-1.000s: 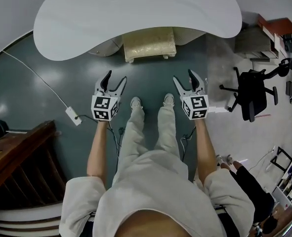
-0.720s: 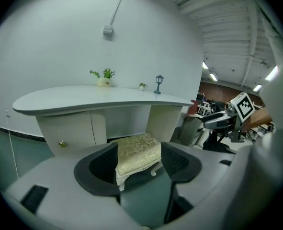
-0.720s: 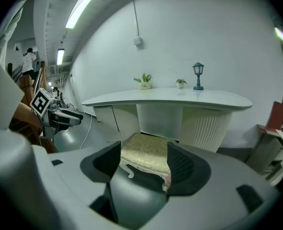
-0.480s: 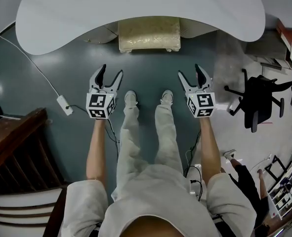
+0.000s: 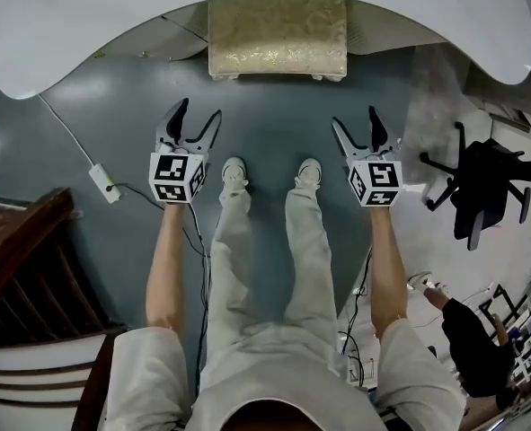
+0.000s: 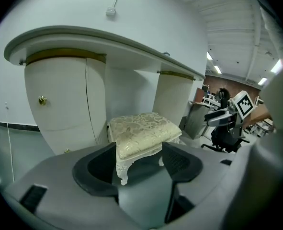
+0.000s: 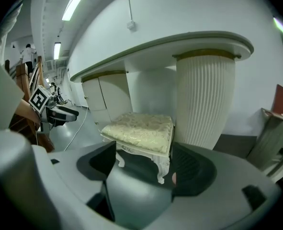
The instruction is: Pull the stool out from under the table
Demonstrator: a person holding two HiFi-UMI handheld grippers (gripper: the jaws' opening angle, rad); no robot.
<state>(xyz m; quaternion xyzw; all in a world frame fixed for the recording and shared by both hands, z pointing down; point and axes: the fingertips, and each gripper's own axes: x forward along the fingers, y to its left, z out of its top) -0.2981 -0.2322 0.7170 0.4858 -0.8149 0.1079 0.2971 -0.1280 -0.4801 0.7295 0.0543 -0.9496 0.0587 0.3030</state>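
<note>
The cream upholstered stool (image 5: 277, 39) with white carved legs stands half under the white curved table (image 5: 58, 43). Both grippers hang above the grey-green floor, short of the stool and apart from it. My left gripper (image 5: 196, 115) points at the stool's left side; its jaws are opening with nothing between them. My right gripper (image 5: 355, 122) points at the stool's right side, its jaws also opening and empty. In the left gripper view the stool (image 6: 141, 131) shows beyond the jaws of the left gripper (image 6: 139, 159). The right gripper view frames the stool (image 7: 141, 128) past the right gripper (image 7: 146, 164).
The person's shoes (image 5: 234, 173) stand between the grippers. A white power strip (image 5: 99, 182) with its cable lies at the left. A black office chair (image 5: 485, 187) stands at the right, dark wooden furniture (image 5: 22, 268) at the lower left. Another person (image 5: 472, 348) is at the lower right.
The person has stepped toward the table, so both grippers are nearer the stool. The right gripper's jaws stand visibly wider than before.
</note>
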